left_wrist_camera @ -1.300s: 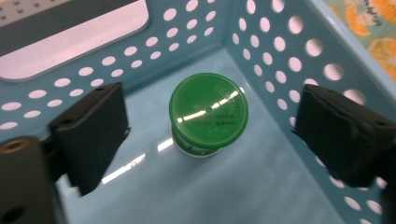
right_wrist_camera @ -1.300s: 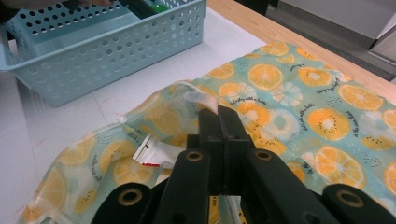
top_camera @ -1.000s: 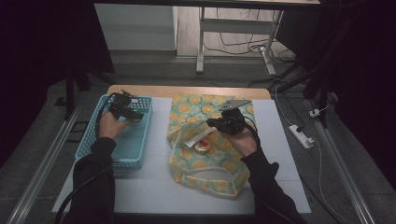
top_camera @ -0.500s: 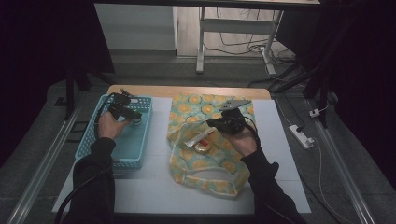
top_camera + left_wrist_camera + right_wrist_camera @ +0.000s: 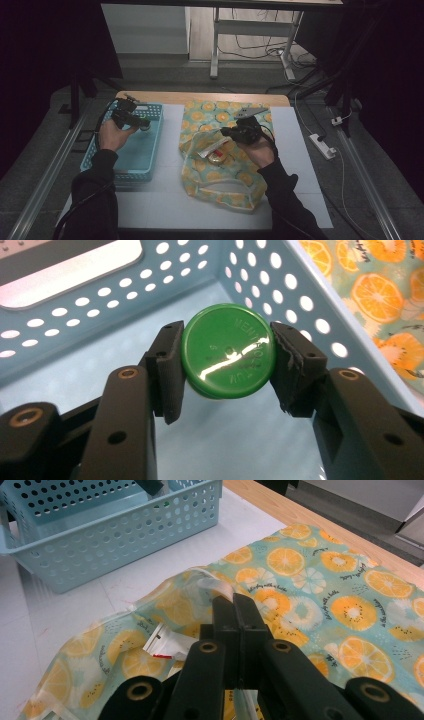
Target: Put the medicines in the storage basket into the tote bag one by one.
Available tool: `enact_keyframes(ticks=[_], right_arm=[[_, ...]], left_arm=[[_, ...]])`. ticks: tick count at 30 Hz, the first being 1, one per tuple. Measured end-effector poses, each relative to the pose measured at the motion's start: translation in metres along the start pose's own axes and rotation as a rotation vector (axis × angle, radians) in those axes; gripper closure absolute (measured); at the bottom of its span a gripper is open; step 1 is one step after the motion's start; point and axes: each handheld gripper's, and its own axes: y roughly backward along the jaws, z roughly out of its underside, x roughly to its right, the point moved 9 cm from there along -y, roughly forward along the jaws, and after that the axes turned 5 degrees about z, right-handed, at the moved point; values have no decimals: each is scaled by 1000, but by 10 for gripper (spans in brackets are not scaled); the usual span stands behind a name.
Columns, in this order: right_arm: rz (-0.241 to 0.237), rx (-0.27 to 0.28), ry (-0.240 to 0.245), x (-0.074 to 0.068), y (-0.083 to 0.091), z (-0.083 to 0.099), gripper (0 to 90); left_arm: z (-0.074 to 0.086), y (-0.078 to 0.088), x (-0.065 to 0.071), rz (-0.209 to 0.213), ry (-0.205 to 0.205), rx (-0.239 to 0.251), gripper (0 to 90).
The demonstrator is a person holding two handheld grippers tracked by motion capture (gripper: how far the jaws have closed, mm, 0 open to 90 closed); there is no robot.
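Tin [image 5: 227, 351] (green, round) pinched in left gripper [image 5: 227, 352] over basket [image 5: 280, 277], not yet dropped. Right gripper [image 5: 235, 611], jaws pressed together, holds bag [image 5: 320, 580] rim; packet [image 5: 212, 146] left inside.

Dim room, grey floor [image 5: 45, 165]. White-topped surface [image 5: 300, 165] with a wooden far edge. Beyond, white table legs [image 5: 215, 45], loose cables [image 5: 255, 47], power strip [image 5: 322, 146] at right.

Green lid [image 5: 227, 356] bears raised letters, partly legible "MENTHOL"; bag [image 5: 320, 580] print script too small.
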Motion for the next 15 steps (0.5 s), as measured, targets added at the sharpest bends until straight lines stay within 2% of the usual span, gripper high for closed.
enact_keyframes(ticks=[7, 15], right_arm=[[0, -2, 0, 0, 0, 0, 899], [2, 0, 1, 0, 0, 0, 900]], left_arm=[[0, 12, 9, 26, -15, 34, 513], [3, 25, 22, 37, -64, 46, 513]])
